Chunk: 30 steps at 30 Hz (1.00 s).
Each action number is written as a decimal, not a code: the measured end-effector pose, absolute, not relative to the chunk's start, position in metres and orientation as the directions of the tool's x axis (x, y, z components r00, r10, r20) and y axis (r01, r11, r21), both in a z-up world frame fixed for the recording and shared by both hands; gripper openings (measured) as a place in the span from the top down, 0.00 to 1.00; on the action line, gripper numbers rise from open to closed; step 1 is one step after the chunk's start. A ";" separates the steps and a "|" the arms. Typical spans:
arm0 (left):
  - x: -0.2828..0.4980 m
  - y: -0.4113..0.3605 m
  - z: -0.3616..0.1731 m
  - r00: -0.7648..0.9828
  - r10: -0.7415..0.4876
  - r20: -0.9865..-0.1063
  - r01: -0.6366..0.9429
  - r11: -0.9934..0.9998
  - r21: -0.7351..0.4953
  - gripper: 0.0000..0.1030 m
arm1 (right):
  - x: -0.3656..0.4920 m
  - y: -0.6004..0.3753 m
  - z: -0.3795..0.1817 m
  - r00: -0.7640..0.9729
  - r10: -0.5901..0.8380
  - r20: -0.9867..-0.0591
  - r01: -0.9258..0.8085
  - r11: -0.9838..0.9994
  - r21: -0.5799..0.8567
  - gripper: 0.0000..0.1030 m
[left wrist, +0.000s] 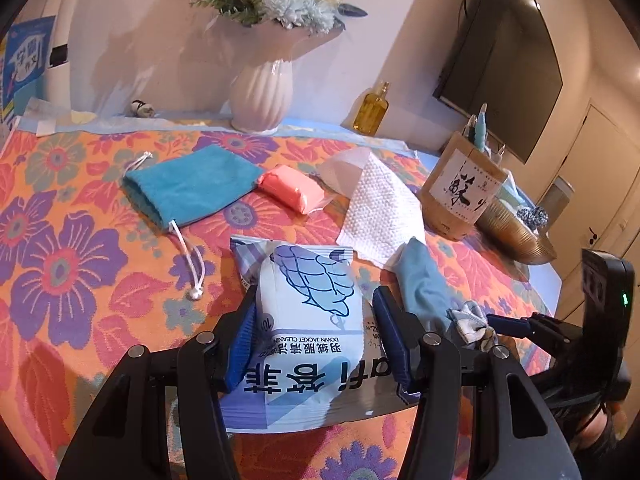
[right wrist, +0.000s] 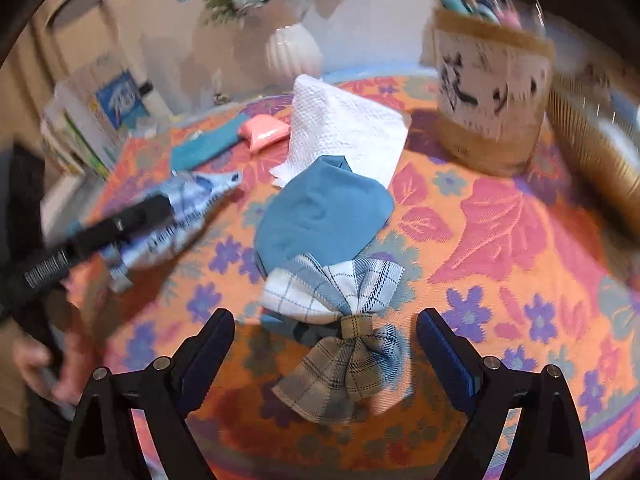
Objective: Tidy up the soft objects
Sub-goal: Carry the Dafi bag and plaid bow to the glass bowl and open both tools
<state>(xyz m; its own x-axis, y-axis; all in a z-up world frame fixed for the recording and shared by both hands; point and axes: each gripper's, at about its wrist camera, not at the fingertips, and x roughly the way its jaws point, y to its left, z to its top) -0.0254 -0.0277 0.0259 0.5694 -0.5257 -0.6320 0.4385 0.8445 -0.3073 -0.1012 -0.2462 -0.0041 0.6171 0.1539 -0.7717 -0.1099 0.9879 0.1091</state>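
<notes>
The left tool pinches a wipes pack lying on the table. The right tool stands spread, with a blue cloth with plaid bow between its jaws, untouched. Only the left wrist view shows the teal pouch ahead, with free floral cloth beside it.

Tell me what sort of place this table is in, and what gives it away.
Probably a room in a home, perhaps a living room. A dark flat screen hangs on the wall, a ribbed white vase of artificial flowers stands at the back, and a floral orange cloth covers the table.
</notes>
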 end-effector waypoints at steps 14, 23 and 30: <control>-0.021 -0.052 0.014 0.555 -0.382 -0.739 0.411 0.898 -0.157 0.49 | -0.141 -0.286 0.018 0.720 0.215 -0.659 -0.124 0.975 0.183 0.68; -0.030 -0.061 0.016 0.572 -0.371 -0.732 0.454 0.886 -0.094 0.50 | -0.150 -0.331 0.017 0.706 0.429 -0.564 -0.139 0.864 0.483 0.68; -0.037 -0.054 0.030 0.609 -0.407 -0.681 0.433 0.890 -0.145 0.50 | -0.163 -0.354 0.036 0.782 0.338 -0.524 -0.072 0.884 0.462 0.68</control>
